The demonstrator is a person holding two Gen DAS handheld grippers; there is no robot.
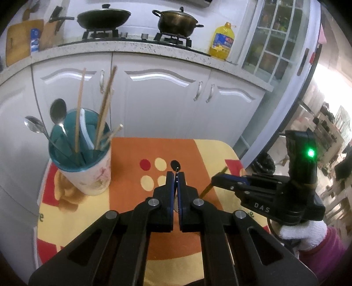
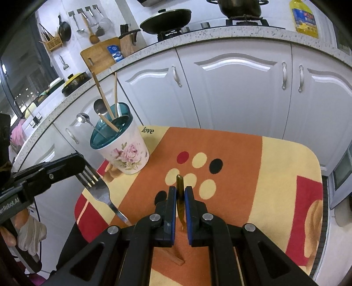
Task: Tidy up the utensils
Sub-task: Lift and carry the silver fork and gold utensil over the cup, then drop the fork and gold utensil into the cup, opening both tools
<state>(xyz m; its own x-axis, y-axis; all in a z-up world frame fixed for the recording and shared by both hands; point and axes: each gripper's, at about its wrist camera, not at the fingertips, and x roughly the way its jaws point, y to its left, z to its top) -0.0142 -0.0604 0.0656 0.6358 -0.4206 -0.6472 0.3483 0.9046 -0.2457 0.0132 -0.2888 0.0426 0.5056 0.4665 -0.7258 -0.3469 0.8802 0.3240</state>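
At ten o'clock on the surface (image 2: 275, 167), holder (image 2: 123, 149) keeps spoons, chopsticks; left tongs (image 2: 80, 167) clamp fork (image 2: 100, 189), right tongs (image 2: 180, 191) clamp amber utensil (image 2: 180, 198), both unstowed.

This is a home kitchen. A speckled stone counter (image 1: 154, 47) runs along the wall above white cabinet doors (image 1: 158, 99) with curved panels and metal handles. On it sits a gas hob (image 1: 136, 36) carrying a lidded black wok (image 1: 103, 17) and a dark two-handled pot (image 1: 177, 21), with a yellow bottle of cooking oil (image 1: 222, 41) just beside it. Wooden chopping boards (image 2: 100, 55) lean against the white wall near a knife block (image 2: 128, 43), and ladles and a small pan (image 2: 65, 29) hang from wall hooks. In front, a small surface with an orange and cream cloth (image 2: 231, 154) bears a floral utensil holder (image 2: 123, 151) with spoons and chopsticks.
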